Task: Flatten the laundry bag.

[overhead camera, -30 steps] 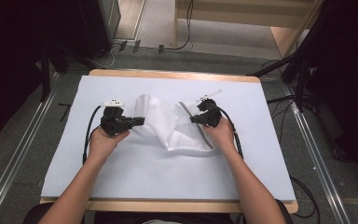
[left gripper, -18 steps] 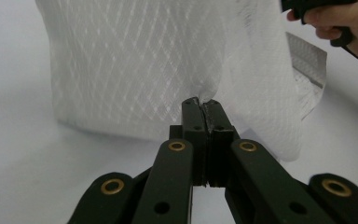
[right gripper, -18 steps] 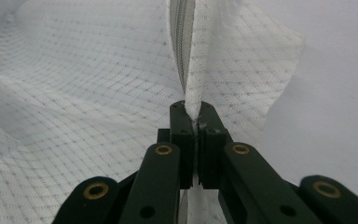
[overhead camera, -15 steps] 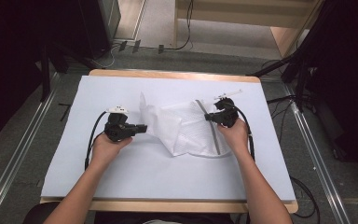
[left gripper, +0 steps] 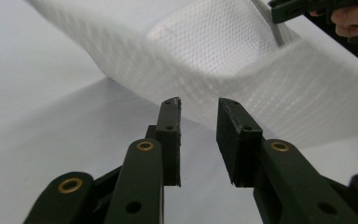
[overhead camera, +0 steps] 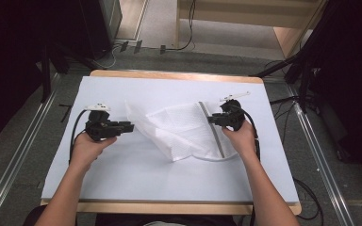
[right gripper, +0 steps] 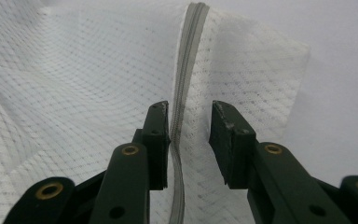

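Observation:
A white mesh bag with a grey zipper lies rumpled on the pale mat. My left gripper sits just left of the bag's left edge. Its jaws have just been opening, and nothing is between them; the mesh rises a little beyond the tips of this left gripper. My right gripper is at the zipper's upper end. Its jaws have also just been opening. Seen from that right gripper, the zipper runs between the jaws near the left one, unpressed, over mesh.
The mat covers a wooden table. Metal floor rails run along both sides. Cables and dark stands lie off the right and far edges. Bare mat stretches in front of the bag.
The bag was pulled out wider to the right and then let go. The left gripper has drawn back left off the bag's edge. Both grippers' jaws now stand apart.

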Demonstrator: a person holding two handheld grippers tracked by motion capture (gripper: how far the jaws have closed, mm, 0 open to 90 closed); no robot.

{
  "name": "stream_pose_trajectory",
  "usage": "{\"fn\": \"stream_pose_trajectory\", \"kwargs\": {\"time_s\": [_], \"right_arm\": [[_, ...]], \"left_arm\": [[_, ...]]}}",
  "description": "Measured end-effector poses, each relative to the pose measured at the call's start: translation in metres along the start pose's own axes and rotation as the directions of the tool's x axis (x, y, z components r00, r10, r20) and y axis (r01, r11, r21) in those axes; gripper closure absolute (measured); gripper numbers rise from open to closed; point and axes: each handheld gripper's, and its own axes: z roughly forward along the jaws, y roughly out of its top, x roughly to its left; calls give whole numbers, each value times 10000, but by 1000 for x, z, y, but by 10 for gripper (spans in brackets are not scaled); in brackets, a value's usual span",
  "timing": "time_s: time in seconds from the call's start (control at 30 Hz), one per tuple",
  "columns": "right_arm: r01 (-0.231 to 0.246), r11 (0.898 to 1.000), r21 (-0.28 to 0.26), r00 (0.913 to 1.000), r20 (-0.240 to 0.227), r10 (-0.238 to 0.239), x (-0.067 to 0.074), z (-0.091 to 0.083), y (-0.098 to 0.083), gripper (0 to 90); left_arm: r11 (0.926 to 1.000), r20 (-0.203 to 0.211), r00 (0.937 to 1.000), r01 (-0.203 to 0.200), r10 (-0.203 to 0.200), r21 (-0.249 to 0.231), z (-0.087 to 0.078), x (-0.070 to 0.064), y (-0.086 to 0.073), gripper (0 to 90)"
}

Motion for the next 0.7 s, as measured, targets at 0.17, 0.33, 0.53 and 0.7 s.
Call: {"fn": "stream_pose_trajectory", "kwargs": {"time_s": [0.17,0.33,0.53,0.7], "right_arm": [[-57,9999,-132,10000,18,57,-4,-6,-2,682],[-186,9998,-107,9998,86,187,-11,-2,-1,674],[-316,9995,-10,9992,227,316,-18,-2,-3,641],[-576,9983,-34,9980,263,577,-23,-6,-10,635]], "left_arm": [[9985,-489,9979,420,-436,-344,-23,20,-4,682],[9982,-818,9951,542,-562,-262,-21,28,-6,630],[9986,-943,9943,513,-498,132,-3,36,0,586],[9985,-962,9944,471,-444,264,11,42,6,565]]}}
